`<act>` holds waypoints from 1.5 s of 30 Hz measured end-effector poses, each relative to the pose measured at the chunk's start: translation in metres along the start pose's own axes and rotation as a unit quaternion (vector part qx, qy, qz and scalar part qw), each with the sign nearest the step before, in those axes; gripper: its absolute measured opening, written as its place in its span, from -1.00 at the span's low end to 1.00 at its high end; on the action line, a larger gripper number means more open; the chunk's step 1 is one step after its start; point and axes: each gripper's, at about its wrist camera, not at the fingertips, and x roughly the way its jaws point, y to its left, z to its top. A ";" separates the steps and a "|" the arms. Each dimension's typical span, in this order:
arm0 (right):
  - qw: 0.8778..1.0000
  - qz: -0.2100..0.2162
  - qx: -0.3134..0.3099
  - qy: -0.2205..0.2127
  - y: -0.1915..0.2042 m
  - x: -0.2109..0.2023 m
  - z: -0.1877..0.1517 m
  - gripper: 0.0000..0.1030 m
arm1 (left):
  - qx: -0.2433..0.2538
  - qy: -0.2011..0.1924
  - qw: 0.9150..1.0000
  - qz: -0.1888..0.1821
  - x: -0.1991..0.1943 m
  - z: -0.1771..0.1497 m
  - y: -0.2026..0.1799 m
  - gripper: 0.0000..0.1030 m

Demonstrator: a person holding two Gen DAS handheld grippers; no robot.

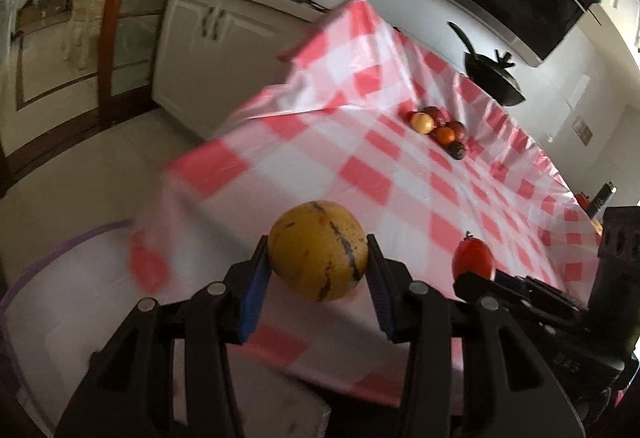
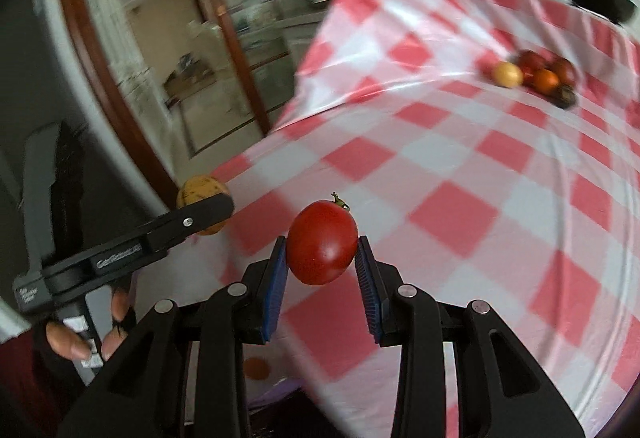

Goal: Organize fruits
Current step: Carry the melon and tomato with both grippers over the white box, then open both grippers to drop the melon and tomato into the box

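While the left gripper point(image 1: 318, 270) clamps the yellow fruit point(image 1: 318, 250) at lower centre and the right gripper point(image 2: 321, 264) clamps the tomato point(image 2: 322, 242), carry both steadily toward the fruit pile point(image 1: 438, 129) at upper right.

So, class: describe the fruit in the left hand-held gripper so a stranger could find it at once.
Start at the red-and-white checked tablecloth. Above its near edge, the left hand-held gripper clamps a round yellow fruit. Unlike the red tomato beside it, it has dark streaks.
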 end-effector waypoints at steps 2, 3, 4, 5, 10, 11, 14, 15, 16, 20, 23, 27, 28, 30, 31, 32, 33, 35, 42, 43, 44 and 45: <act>1.000 0.012 -0.027 0.009 0.017 0.005 -0.003 -0.33 | -0.014 -0.003 1.000 0.013 -0.009 -0.005 0.018 -0.11; 0.999 0.019 -0.041 0.016 0.027 0.009 -0.005 -0.33 | -0.023 -0.004 0.999 0.022 -0.014 -0.008 0.030 -0.11; 0.997 0.030 -0.059 0.024 0.040 0.013 -0.009 -0.33 | -0.029 -0.004 0.999 0.030 -0.017 -0.011 0.039 -0.11; 0.996 0.037 -0.073 0.031 0.049 0.017 -0.012 -0.33 | -0.033 -0.004 0.999 0.040 -0.020 -0.015 0.047 -0.11; 0.983 0.069 -0.154 0.075 0.098 0.041 -0.035 -0.33 | -0.063 0.019 0.994 0.083 -0.023 -0.041 0.092 -0.11; 0.979 0.076 -0.170 0.088 0.108 0.048 -0.042 -0.33 | -0.069 0.025 0.993 0.094 -0.021 -0.047 0.100 -0.11; 0.968 0.085 -0.204 0.122 0.125 0.068 -0.058 -0.33 | -0.085 0.052 0.987 0.126 -0.013 -0.066 0.124 -0.11; 0.963 0.082 -0.219 0.136 0.132 0.077 -0.065 -0.33 | -0.090 0.058 0.985 0.133 -0.011 -0.070 0.129 -0.11; 0.960 0.079 -0.227 0.144 0.135 0.083 -0.070 -0.33 | -0.096 0.067 0.983 0.141 -0.008 -0.076 0.137 -0.11; 0.949 0.076 -0.244 0.184 0.143 0.113 -0.089 -0.33 | -0.105 0.091 0.976 0.168 0.000 -0.091 0.157 -0.11; 0.943 0.074 -0.249 0.209 0.144 0.132 -0.100 -0.33 | -0.113 0.109 0.970 0.185 0.007 -0.100 0.168 -0.11; 0.935 0.075 -0.255 0.234 0.145 0.152 -0.110 -0.33 | -0.105 0.105 0.969 0.197 0.006 -0.097 0.167 -0.10; 0.934 0.076 -0.257 0.238 0.146 0.154 -0.113 -0.33 | -0.105 0.109 0.967 0.204 0.006 -0.097 0.169 -0.09; 0.930 0.074 -0.264 0.246 0.147 0.161 -0.118 -0.33 | -0.109 0.114 0.965 0.209 0.007 -0.099 0.170 -0.07; 0.927 0.071 -0.269 0.250 0.143 0.164 -0.120 -0.32 | -0.110 0.112 0.965 0.211 0.007 -0.098 0.170 -0.07; 0.925 0.070 -0.272 0.254 0.142 0.165 -0.122 -0.32 | -0.112 0.110 0.964 0.213 0.006 -0.098 0.171 0.00; 0.925 0.069 -0.273 0.257 0.142 0.167 -0.123 -0.32 | -0.114 0.110 0.964 0.213 0.006 -0.099 0.171 0.05; 0.924 0.067 -0.272 0.261 0.141 0.168 -0.124 -0.30 | -0.117 0.110 0.961 0.223 0.007 -0.098 0.171 0.23; 0.929 0.080 -0.276 0.235 0.145 0.160 -0.113 0.54 | -0.132 0.089 0.960 0.229 0.002 -0.096 0.169 0.75; 0.929 0.080 -0.280 0.229 0.146 0.156 -0.113 0.54 | -0.136 0.087 0.960 0.228 0.002 -0.096 0.170 0.79; 0.929 0.080 -0.282 0.225 0.147 0.153 -0.113 0.54 | -0.140 0.086 0.960 0.227 0.001 -0.096 0.170 0.80; 0.930 0.080 -0.284 0.220 0.146 0.149 -0.111 0.54 | -0.145 0.084 0.960 0.226 0.001 -0.096 0.170 0.81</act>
